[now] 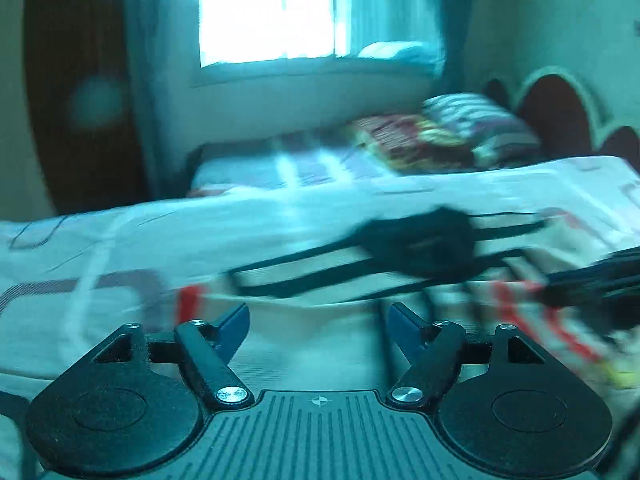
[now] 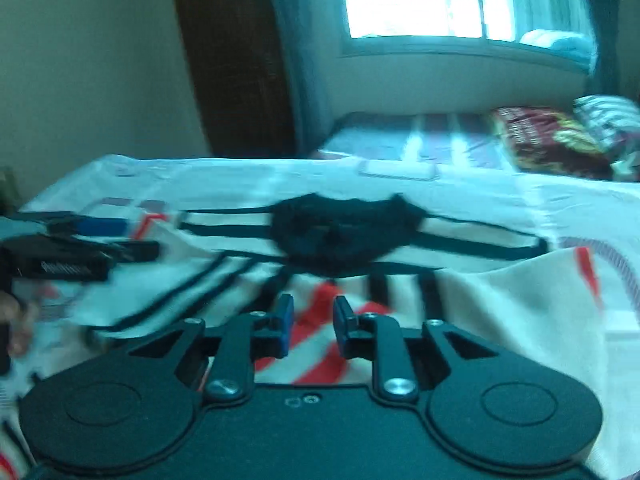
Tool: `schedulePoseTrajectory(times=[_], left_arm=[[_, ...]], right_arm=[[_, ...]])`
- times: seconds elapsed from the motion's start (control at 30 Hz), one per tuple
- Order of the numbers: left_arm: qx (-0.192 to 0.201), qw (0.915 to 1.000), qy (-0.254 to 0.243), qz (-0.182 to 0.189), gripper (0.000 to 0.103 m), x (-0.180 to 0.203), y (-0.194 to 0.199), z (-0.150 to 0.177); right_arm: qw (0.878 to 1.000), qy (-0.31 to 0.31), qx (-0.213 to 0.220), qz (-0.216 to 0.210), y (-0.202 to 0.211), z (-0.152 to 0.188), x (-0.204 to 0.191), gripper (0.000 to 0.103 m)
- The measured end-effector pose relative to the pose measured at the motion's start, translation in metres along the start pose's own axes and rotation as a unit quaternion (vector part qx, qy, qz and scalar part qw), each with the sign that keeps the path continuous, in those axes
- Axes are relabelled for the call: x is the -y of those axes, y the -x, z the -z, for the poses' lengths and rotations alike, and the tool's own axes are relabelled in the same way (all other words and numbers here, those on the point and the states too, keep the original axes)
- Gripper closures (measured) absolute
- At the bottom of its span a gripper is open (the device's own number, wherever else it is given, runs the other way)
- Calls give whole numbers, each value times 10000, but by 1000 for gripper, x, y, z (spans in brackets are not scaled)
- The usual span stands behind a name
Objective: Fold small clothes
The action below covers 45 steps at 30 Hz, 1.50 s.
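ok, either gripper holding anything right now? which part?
Nothing held. Left gripper and right gripper both have jaws open and empty above the white garment with black and red stripes.

Bright window [image 1: 266, 12], wooden door [image 2: 236, 56], patterned pillows [image 1: 448, 132].

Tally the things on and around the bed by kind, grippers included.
Grippers: 2, left gripper and right gripper
White garment with black and red stripes: 1
Pillows: 2, red patterned pillow and striped pillow
Total: 5
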<state>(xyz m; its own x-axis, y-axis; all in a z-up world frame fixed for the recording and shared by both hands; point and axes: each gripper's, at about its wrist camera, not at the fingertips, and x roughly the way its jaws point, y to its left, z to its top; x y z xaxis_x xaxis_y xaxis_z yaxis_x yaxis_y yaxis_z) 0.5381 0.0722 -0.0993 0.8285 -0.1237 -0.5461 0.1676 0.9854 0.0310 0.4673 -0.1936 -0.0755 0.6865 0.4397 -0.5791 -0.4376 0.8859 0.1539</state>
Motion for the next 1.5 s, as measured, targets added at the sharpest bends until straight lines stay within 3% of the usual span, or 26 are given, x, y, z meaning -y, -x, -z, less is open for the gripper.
schedulePoseTrajectory(times=[0.1,0.17,0.2,0.33,0.4,0.53,0.57,0.7,0.83,0.97,1.1,1.2,1.27,1.33,1.4,1.5], left_arm=[[-205,9993,-198,223,27,37,-1,20],[-258,9989,-380,89,26,44,-4,40],[-218,9995,-227,68,18,36,0,46],[-275,9991,151,-275,16,-11,20,62],[-289,9991,267,-181,16,-26,26,69],[-272,9991,187,-262,16,-24,29,61],[-182,9995,129,-242,16,-22,32,56],[16,9993,56,-357,16,-22,4,21],[-170,9991,180,-345,16,-38,-33,-4],[-747,9945,541,-501,16,-68,-70,7],[-418,9968,423,-528,16,-68,-52,7],[-653,9951,563,-478,14,-77,-63,16],[-621,9930,897,-453,13,-85,-61,16],[-282,9956,660,-609,13,-74,-50,8],[-113,9976,548,-417,13,-65,-46,0],[-483,9973,321,-443,13,-60,-72,-6]], right_arm=[[9994,229,-249,-67,-8,13,-11,85],[9977,604,-287,134,-10,28,-13,86],[9965,797,-188,173,-7,34,-12,86],[9940,525,-8,961,19,46,26,87],[9968,37,37,800,32,52,53,88],[9966,-14,-27,828,30,45,52,88],[9966,-32,53,823,31,40,48,84],[9981,46,242,559,20,20,30,83],[9997,51,97,213,-12,1,15,84],[9983,203,-194,516,-47,-3,17,87],[9987,101,42,489,-34,-8,27,82],[9977,-60,126,667,-28,-4,43,83],[9955,-151,-114,928,-36,1,56,88],[9960,-369,17,812,-28,0,69,88],[9953,-377,225,859,-22,-3,74,84],[9931,-461,202,1057,-25,-11,84,86]])
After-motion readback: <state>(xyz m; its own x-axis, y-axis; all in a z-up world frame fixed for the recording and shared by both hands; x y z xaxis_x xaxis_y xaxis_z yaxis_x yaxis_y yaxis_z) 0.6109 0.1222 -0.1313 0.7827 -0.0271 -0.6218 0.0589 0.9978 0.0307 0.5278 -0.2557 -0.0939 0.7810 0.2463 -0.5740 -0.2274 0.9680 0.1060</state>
